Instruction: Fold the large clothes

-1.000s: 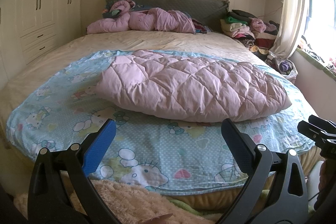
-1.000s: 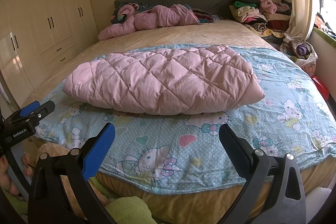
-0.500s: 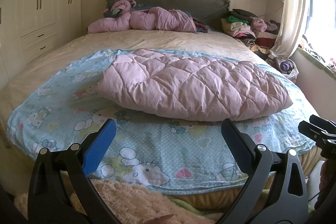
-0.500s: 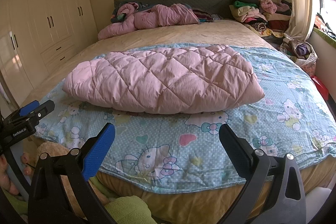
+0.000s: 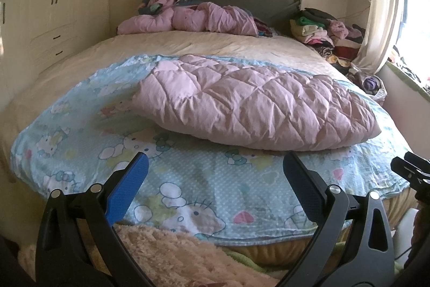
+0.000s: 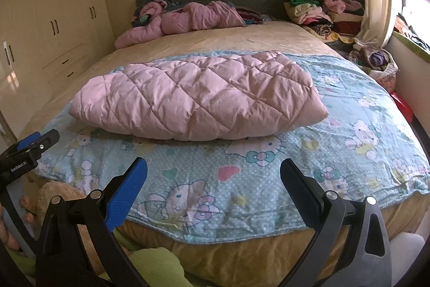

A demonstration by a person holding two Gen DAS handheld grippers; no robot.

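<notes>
Left wrist view: our left gripper (image 5: 215, 176) & right gripper (image 6: 213, 174) gape empty; folded pink quilted coat (image 5: 252, 101) lies crosswise on cartoon sheet (image 5: 188, 179), long axis side-to-side.

a pink quilted coat (image 5: 250, 104) lies folded into a puffy, long bundle on the blue cartoon sheet (image 5: 193, 179) of the bed, ahead of both tongs and apart from them. its diamond stitching faces up. seen from the right tongs it is ahead and a little left (image 6: 199, 96), its near edge rounded and thick.
</notes>
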